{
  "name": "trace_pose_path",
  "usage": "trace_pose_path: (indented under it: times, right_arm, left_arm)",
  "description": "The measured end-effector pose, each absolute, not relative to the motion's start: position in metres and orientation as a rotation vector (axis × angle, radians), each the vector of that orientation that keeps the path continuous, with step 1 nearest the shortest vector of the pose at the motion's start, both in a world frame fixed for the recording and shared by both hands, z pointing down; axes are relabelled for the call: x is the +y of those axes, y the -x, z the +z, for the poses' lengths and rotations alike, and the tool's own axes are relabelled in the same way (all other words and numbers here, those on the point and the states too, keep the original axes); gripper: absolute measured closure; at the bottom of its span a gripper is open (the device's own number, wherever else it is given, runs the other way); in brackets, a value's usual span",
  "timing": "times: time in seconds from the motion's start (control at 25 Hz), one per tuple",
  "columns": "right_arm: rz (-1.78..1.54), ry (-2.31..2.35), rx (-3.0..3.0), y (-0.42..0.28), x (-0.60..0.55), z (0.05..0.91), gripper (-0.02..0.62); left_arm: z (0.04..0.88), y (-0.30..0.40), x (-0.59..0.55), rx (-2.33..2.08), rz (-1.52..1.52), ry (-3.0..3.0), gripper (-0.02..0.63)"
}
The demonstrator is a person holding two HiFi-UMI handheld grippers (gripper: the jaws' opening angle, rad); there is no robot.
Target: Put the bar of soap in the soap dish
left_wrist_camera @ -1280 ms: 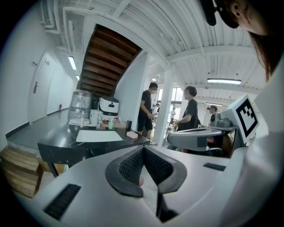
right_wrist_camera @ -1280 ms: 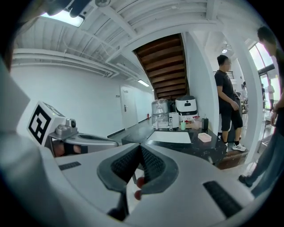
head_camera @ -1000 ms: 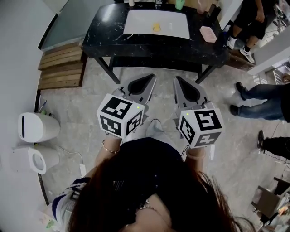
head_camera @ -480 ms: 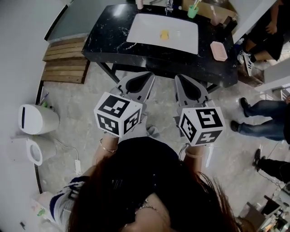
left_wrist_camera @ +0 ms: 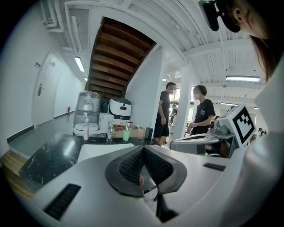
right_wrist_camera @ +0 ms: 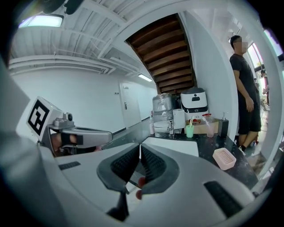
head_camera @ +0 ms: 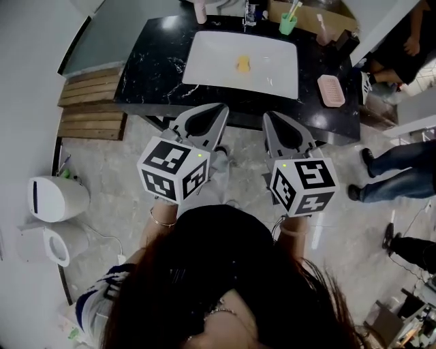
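A yellow bar of soap lies in the white sink of a black marble counter. On the counter's right end sits a pink soap dish, which the right gripper view shows with nothing in it. Both grippers are held side by side in front of the counter's near edge, short of the sink. My left gripper has its pads together and holds nothing. My right gripper is shut and empty too.
A green cup, a faucet and a pink bottle stand behind the sink. Wooden steps lie to the left, with white bins on the floor. People stand at the right.
Both grippers and the head view have moved forward toward the counter. The sink and soap dish now lie closer. Both grippers stayed shut.
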State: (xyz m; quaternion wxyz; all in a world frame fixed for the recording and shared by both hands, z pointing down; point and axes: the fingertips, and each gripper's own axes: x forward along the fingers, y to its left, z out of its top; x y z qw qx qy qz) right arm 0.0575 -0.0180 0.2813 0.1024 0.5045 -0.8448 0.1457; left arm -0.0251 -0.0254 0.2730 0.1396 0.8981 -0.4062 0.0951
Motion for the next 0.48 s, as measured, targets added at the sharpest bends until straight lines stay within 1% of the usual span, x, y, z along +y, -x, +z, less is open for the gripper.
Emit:
trace_pose_path:
  times: [0.48]
  right_arm:
    - [0.487,-1.498,-2.409,-0.043,-0.147,0.301,0.584]
  left_arm:
    - [0.282,0.056,-0.162,-1.186,0.296,-2.569,0.611]
